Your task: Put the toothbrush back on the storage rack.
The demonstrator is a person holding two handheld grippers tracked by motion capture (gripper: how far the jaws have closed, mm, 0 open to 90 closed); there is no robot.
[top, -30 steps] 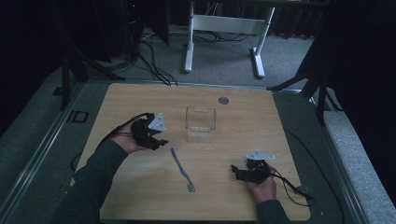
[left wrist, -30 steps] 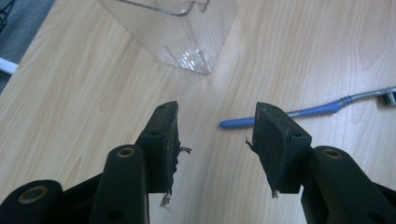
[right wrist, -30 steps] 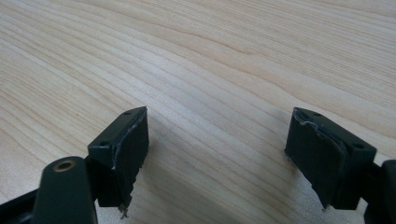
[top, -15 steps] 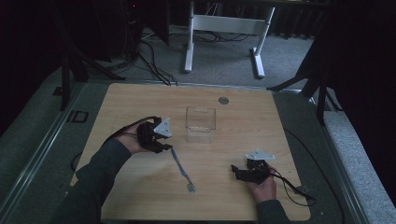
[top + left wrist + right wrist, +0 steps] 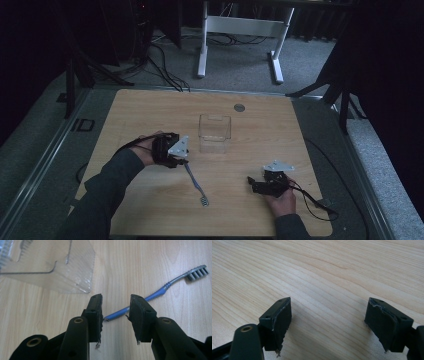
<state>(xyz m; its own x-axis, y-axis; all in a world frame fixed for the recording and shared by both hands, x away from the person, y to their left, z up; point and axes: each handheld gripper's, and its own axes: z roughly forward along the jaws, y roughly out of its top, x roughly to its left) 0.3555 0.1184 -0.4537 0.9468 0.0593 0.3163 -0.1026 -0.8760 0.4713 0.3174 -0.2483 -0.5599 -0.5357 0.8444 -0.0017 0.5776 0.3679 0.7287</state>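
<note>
Toothbrush (image 5: 160, 291) handle end between closing left gripper (image 5: 115, 312) fingers, untouched

A: What sits at the bottom of the right gripper view?

B: The right gripper (image 5: 327, 325), with its two black jaws rising from the lower left and lower right corners of the frame. They stand wide apart with nothing between them.

A: And what lies behind them?

B: The wooden table (image 5: 332, 272), pale, its grain running in long curved lines from the upper left toward the right edge. The pad (image 5: 283, 316) on the left jaw looks frayed at its lower tip, and the right pad's top edge is ragged.
</note>
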